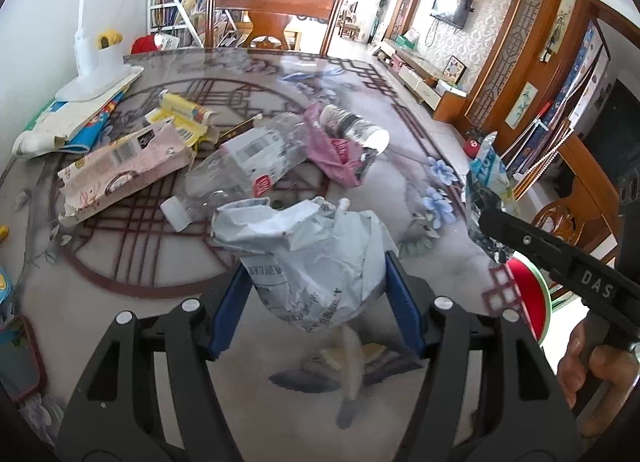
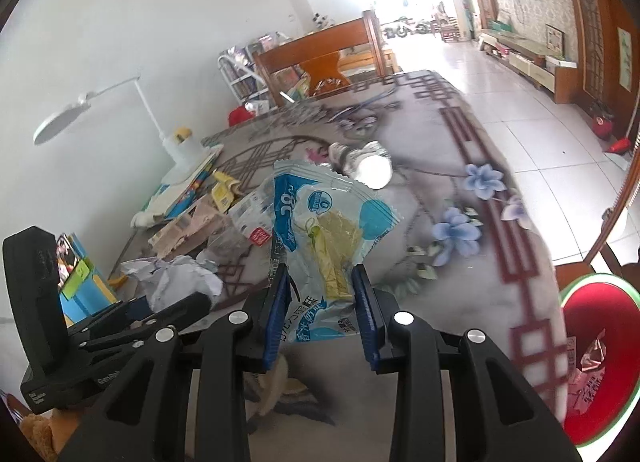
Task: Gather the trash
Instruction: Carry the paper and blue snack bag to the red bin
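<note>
Bare table right of the crushed bottle; cartons crowd the left

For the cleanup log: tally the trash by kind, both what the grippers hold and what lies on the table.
Crumpled paper, held in left gripper: 1
Snack wrapper, held in right gripper: 1
Plastic bottles: 2
Flattened cartons: 2
Pink wrapper: 1
Total: 7

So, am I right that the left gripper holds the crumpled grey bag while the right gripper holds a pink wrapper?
Not quite. The left gripper does hold the crumpled grey bag, but the right gripper holds a blue-and-white wrapper, as the right wrist view shows. The pink wrapper lies on the table.
</note>
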`<state>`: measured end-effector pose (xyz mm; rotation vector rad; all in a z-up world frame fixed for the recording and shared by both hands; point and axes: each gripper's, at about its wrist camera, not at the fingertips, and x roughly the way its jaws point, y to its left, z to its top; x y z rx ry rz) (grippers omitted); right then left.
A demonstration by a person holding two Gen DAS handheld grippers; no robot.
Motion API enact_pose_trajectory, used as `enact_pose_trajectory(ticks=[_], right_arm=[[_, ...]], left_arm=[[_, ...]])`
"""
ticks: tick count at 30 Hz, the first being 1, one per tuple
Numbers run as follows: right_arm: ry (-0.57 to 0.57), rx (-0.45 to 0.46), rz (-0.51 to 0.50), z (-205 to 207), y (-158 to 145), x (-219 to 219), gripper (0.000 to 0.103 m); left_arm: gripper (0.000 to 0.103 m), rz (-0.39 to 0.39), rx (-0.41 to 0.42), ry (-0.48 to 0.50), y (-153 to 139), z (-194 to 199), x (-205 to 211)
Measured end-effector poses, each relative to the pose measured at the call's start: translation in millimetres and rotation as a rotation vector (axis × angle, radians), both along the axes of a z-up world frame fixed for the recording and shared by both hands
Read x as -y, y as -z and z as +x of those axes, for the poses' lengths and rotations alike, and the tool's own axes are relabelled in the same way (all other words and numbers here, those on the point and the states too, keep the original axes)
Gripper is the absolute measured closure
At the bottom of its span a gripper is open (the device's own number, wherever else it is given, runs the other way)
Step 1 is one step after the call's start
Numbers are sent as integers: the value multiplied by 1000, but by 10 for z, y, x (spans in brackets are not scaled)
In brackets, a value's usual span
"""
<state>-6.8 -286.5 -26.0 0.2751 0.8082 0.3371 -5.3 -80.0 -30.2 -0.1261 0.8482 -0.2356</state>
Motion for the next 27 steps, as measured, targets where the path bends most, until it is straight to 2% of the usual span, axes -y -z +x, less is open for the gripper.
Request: enact_pose_trajectory(ticks=[9, 14, 27], right_arm=[[108, -12, 33, -200, 30, 613, 72], [186, -38, 54, -335, 82, 999, 71], [467, -76, -14, -537, 49, 1960, 70]], left_arm=[[41, -10, 11, 81, -100, -111, 461], [41, -31, -15, 143, -60, -155, 787], [41, -94, -99, 353, 47, -220, 1816]])
